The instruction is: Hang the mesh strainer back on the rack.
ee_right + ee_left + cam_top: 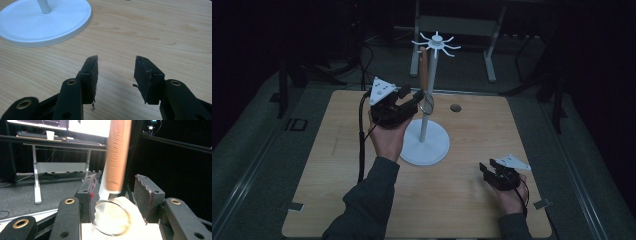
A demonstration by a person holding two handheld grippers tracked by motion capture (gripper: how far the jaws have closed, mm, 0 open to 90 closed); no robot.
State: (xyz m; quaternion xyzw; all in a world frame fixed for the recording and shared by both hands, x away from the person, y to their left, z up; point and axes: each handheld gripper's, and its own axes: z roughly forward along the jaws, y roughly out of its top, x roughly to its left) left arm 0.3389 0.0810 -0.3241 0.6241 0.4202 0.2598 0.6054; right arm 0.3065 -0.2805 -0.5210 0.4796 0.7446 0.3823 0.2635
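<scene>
High view showed white hook-topped stand on wooden table, brown-handled round strainer hanging upright, handle vertical, between left gripper's parted jaws, right gripper open.

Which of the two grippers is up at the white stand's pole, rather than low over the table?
The left gripper, raised beside the pole at the hanging strainer; the right gripper sits low near the table's front edge.

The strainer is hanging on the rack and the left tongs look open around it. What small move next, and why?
Probably ease the left tongs straight back. Their jaws stand apart, the right pad clear of the strainer, whose brown handle hangs from the white rack. The left pad looks close to the rim, so backing out slowly should avoid swinging it.
</scene>
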